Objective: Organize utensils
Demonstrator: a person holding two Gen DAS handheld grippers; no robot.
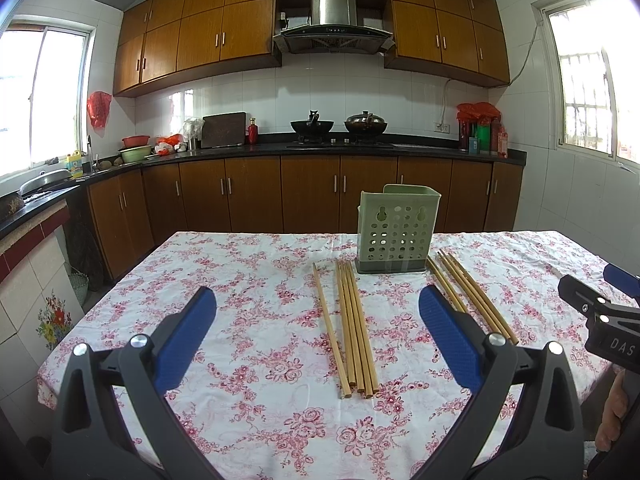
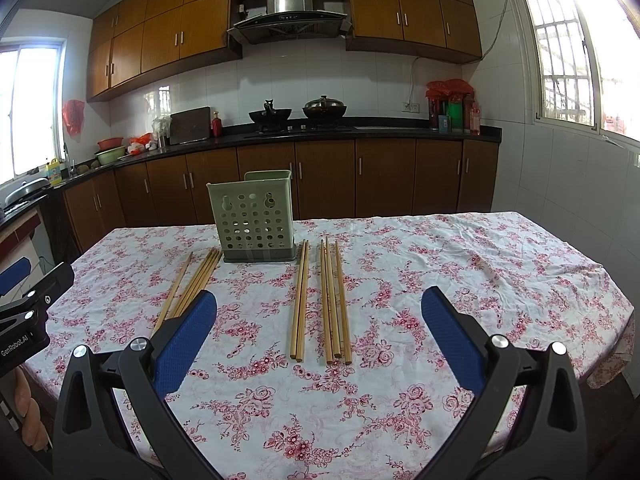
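Note:
A pale green perforated utensil holder [image 1: 396,232] [image 2: 256,218] stands upright at the far middle of the floral table. Several bamboo chopsticks [image 1: 354,328] [image 2: 196,284] lie flat to its left, and several more chopsticks [image 1: 470,296] [image 2: 324,304] lie to its right. My left gripper [image 1: 318,320] is open and empty above the table, with the left group between its fingers in view. My right gripper [image 2: 320,320] is open and empty, with the right group ahead of it. It also shows at the right edge of the left wrist view [image 1: 600,312].
The table wears a white cloth with red flowers [image 1: 248,320] [image 2: 460,272]. Its far edge is just behind the holder. Kitchen counters with woks [image 1: 338,126] and brown cabinets run along the back wall, and a sink counter [image 1: 36,196] along the left.

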